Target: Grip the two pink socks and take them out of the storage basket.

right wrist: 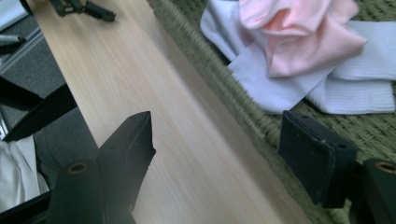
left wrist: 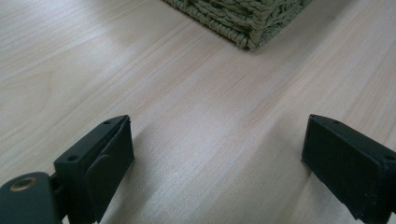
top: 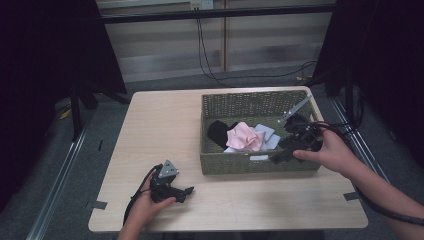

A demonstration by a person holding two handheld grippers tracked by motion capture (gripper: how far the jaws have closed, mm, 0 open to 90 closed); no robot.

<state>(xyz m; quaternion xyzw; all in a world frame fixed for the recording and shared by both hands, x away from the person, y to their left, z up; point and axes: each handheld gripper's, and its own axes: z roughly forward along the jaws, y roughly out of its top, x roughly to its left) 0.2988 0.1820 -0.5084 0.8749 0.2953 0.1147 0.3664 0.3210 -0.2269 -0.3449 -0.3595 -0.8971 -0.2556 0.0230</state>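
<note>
A green woven basket (top: 239, 104) stands on the right half of the light wood table (top: 160, 130). Inside lie a pink cloth (top: 244, 136), white cloths (top: 268, 134) and a black cloth (top: 218, 132). My right gripper (top: 278, 157) hovers over the basket's front right rim, open and empty; in the right gripper view (right wrist: 219, 140) its jaws straddle the rim (right wrist: 219, 84), with the pink cloth (right wrist: 299, 32) and white cloth (right wrist: 280, 88) beyond. My left gripper (top: 186, 192) rests on the table near the front left, open, nothing between its jaws (left wrist: 217, 154). A basket corner (left wrist: 247, 23) shows ahead of it.
Bare tabletop lies left of and in front of the basket. The table's front edge (top: 225, 225) is close to my left hand. Cables (top: 210, 55) hang behind the table, and dark curtains stand on both sides.
</note>
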